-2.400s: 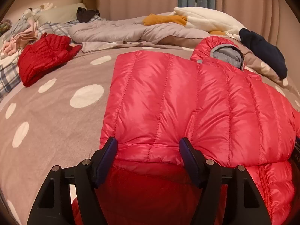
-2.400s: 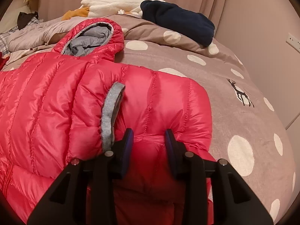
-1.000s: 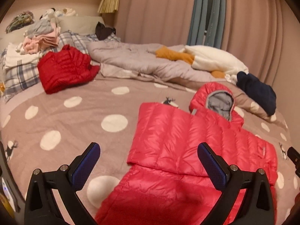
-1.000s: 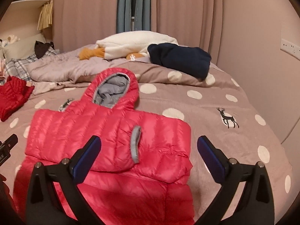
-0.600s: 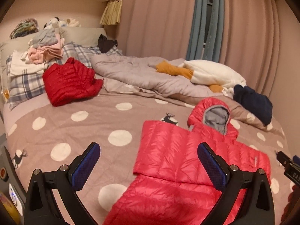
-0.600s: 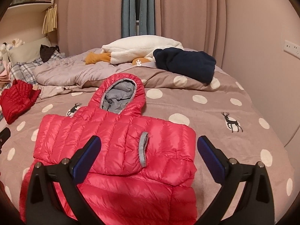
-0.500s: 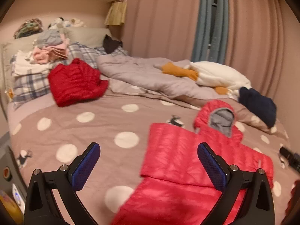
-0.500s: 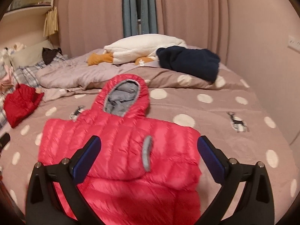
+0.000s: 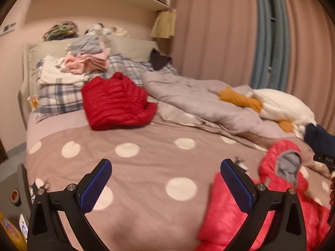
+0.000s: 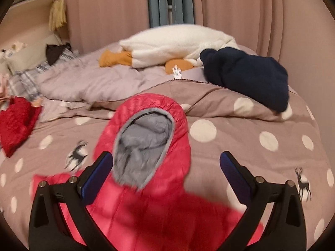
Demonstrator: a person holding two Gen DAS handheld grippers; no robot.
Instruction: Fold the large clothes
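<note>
The left gripper (image 9: 165, 179) hung above the brown bedspread with white polka dots (image 9: 129, 167), its jaws spread wide and holding nothing. To its far left, near the plaid pillows (image 9: 60, 98), lay a dark red quilted jacket (image 9: 117, 104), bundled and well apart from the work. The task's garment, a bright red hooded down jacket with grey lining (image 10: 146, 146), lay flat on the bedspread at the near edge of the bed, hood pointing toward the curtains. The right gripper (image 10: 166, 171) hovered over the hood and collar, jaws likewise wide apart and empty. Both views were blurred.

Judgement: the sleeves appeared turned in, and the step in hand was repositioning between folds. The next move would call for both grippers to descend, pinch the hood or hem, and double the body over evenly; the slick, puffy fabric may spring back.
</note>
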